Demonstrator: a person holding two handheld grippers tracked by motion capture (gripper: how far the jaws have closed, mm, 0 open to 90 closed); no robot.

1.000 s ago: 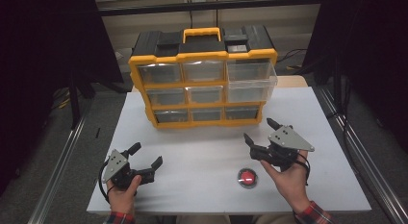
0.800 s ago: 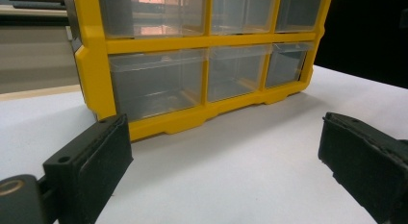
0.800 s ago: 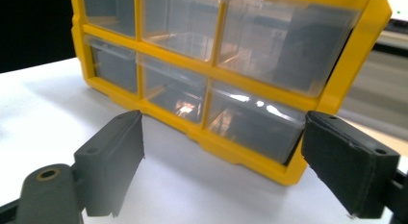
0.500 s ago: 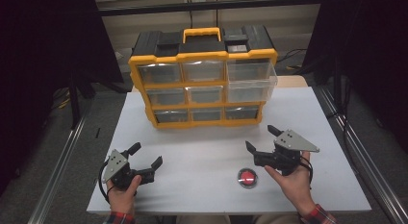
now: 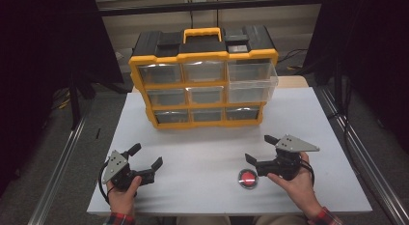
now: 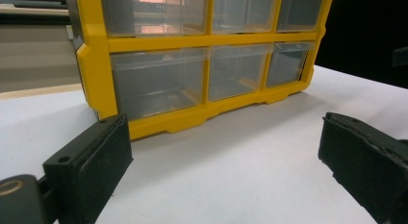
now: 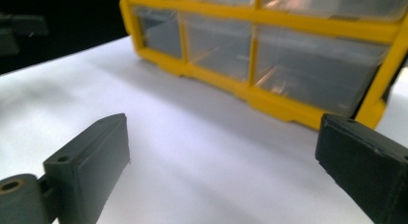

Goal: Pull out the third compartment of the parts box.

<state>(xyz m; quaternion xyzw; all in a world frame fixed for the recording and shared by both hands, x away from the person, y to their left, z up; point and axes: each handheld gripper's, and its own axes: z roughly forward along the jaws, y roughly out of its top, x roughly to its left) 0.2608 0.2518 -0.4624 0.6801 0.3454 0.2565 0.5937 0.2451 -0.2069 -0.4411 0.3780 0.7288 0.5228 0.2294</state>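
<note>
White tabletop [image 5: 207, 152] spreads under dark surroundings, with a yellow-and-black drawer cabinet [image 5: 205, 82] standing at its far middle; the cabinet's upper right drawer [image 5: 253, 77] juts out of the frame, pulled partly open, while the other clear drawers sit flush.

At the near left, the left gripper [image 5: 146, 156] rests low over the table in the person's hand, unmoved from a second ago. Its jaws stand wide apart with nothing between them, and the left gripper view looks along them at the cabinet's lower rows.

Further right, a small round red disc [image 5: 248, 178] in a dark rim lies flat on the table, near the front edge. Whether it is a button or a cap cannot be told.

Just beside it to the right, the right gripper [image 5: 260, 150] has sunk toward the table since the earlier frames and sits closer to the person. Its jaws have just been opening and now stand spread, empty; the right gripper view shows only bare table between them. The disc lies just below the gripper's near jaw, untouched. The lowering with jaws spread reads as either a settling to rest or a set-up to pick up the disc, probably for the open drawer.
</note>
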